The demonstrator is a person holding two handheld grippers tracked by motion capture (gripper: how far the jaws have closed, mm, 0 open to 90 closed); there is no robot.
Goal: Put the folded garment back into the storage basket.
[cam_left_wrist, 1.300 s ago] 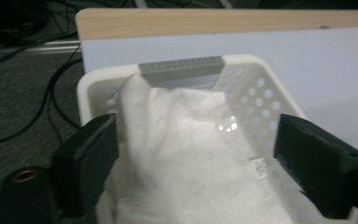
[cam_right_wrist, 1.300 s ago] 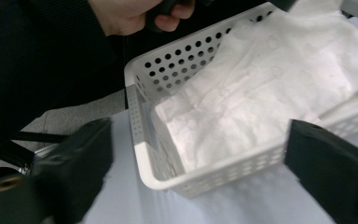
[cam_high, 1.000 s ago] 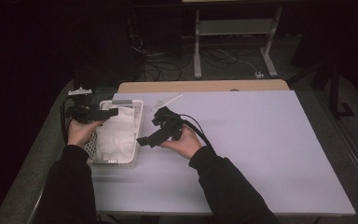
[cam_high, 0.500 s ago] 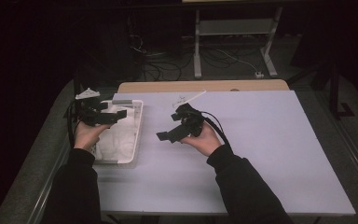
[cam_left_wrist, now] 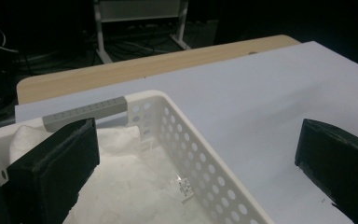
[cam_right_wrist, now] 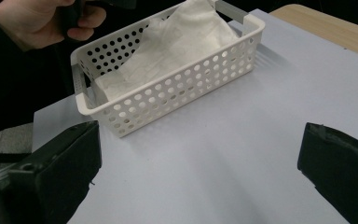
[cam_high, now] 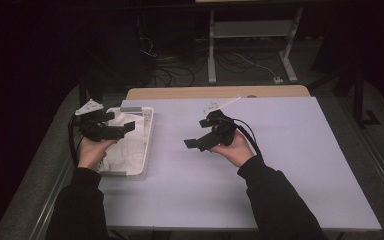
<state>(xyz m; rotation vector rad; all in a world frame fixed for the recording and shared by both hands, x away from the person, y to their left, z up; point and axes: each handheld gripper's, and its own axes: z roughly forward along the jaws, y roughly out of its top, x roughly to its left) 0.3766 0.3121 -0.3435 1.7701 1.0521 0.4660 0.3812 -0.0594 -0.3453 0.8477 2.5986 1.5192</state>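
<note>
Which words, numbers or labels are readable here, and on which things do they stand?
None can be read.
Small tag on the white cloth in the basket: marks too small and blurred to read.
Grey strip on the basket's rim: faint marks, unreadable.

A pale lavender-white tabletop (cam_high: 290,165) covers most of a wooden desk, whose bare wood edge (cam_high: 220,92) shows along the far side. Behind it the room is dark; a white metal stand (cam_high: 250,30) rises from a floor strewn with cables (cam_high: 240,62).

White perforated basket (cam_right_wrist: 177,88), white cloth (cam_right_wrist: 182,37), pale lilac table (cam_high: 280,165).
</note>
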